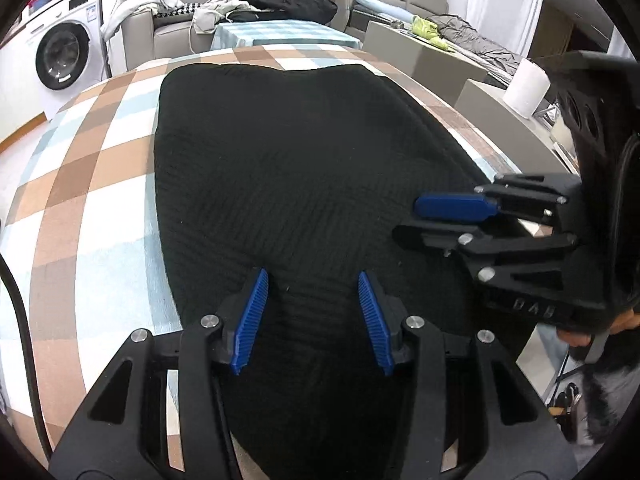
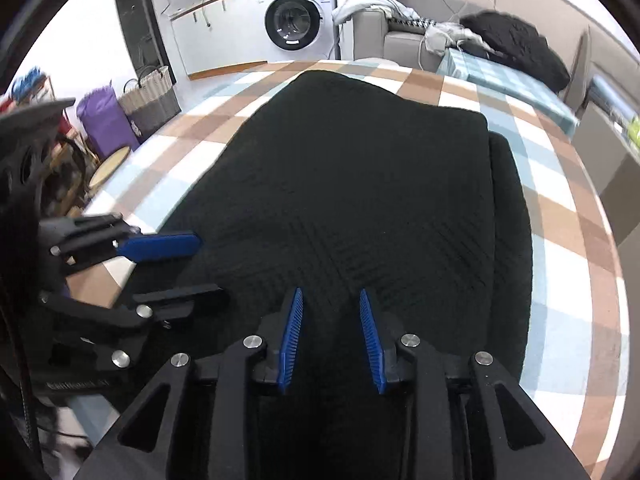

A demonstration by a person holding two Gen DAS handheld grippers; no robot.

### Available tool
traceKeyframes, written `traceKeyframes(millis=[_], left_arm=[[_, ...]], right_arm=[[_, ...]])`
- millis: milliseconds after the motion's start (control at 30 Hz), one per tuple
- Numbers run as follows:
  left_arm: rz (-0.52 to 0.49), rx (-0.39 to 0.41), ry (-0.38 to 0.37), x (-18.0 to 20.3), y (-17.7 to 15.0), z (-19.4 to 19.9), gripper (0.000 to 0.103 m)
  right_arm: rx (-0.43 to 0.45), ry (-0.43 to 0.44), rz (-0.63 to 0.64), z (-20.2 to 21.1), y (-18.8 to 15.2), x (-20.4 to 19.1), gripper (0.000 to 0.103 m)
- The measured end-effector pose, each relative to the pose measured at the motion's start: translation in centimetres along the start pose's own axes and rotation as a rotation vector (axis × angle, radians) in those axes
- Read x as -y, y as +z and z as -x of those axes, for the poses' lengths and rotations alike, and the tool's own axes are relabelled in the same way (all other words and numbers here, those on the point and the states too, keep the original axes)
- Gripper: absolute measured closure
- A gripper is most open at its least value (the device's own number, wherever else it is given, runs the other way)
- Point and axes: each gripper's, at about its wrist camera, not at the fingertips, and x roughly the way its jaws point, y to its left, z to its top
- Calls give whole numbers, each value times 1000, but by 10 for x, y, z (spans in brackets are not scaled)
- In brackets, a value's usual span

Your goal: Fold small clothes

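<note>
Black garment (image 1: 304,168) lies flat on the checked surface (image 1: 92,184); left gripper (image 1: 312,320) and right gripper (image 2: 330,338), fingers apart, poised over its near edge. Next: clamp that edge and fold it.

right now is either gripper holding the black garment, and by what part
Nothing is held. The left gripper and right gripper are both open above the black garment.

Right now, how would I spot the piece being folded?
Find the checked table in front of the washer. The black garment lies flat across its middle, both open grippers over its near edge. It is ribbed, unlike the crumpled black heap behind.
</note>
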Motion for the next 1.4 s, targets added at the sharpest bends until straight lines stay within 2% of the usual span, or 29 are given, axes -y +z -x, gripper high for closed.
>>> traceKeyframes(millis=[167, 267, 367, 500, 533, 600, 733, 800, 867, 933, 1000, 1100, 1167, 1200, 1267, 1300, 1400], left_arm=[[47, 4, 6, -9, -17, 18, 58], [68, 11, 16, -8, -23, 29, 58], [61, 15, -4, 1, -25, 35, 58], [20, -9, 10, 16, -34, 30, 57], [23, -6, 10, 16, -38, 31, 56], [29, -8, -1, 14, -44, 35, 56], [45, -10, 5, 7, -58, 48, 56], [44, -13, 22, 6, -63, 56, 56], [61, -8, 39, 1, -64, 64, 55], [100, 2, 39, -8, -66, 70, 49], [159, 6, 14, -21, -67, 71, 49], [210, -14, 29, -32, -68, 67, 49], [226, -25, 3, -34, -69, 64, 49], [231, -31, -8, -34, -70, 61, 49], [231, -36, -8, -32, -70, 58, 49], [225, -37, -6, -30, -69, 57, 49], [225, -41, -18, -29, -67, 54, 49]], right_arm=[[0, -52, -74, 23, -18, 30, 74], [4, -58, -93, 34, -23, 33, 73], [15, -50, -76, 41, -24, 19, 70], [3, 2, -29, 38, -34, -3, 56], [7, -5, -10, 37, -38, -7, 53], [8, -38, 29, 39, -46, -11, 53], [10, -42, -60, 57, -63, 18, 53], [-5, -89, -99, 64, -72, 34, 53], [17, -6, -210, 74, -79, 52, 53], [37, 32, -272, 78, -81, 61, 53], [58, 57, -279, 80, -81, 59, 53], [59, 112, -274, 78, -81, 54, 53], [34, 103, -265, 68, -81, 49, 62], [26, 101, -267, 66, -83, 49, 73], [39, 140, -274, 67, -84, 50, 87], [48, 163, -269, 71, -85, 48, 88], [7, 136, -269, 67, -89, 49, 88]])
